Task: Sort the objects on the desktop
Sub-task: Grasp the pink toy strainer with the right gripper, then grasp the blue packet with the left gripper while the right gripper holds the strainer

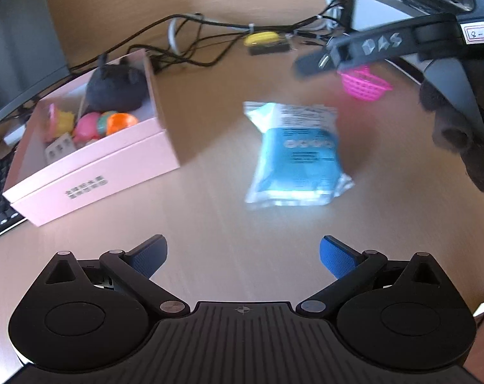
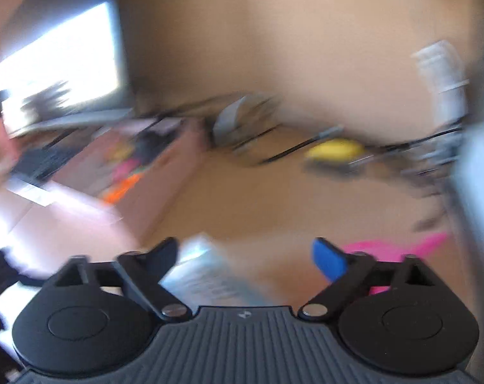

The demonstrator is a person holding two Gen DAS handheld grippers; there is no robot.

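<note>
Bare desk point(image 1: 229, 224) before blue packet point(image 1: 297, 156)

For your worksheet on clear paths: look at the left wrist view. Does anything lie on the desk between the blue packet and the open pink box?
Nothing visible does. The blue packet lies flat, with only bare desk between it and the pink box to its left.

The box point(image 1: 94, 166) was pale pink, the packet point(image 1: 297, 160) blue and white. The small basket point(image 1: 365, 84) was bright pink mesh, the table point(image 1: 210, 224) light wood-grain.
</note>
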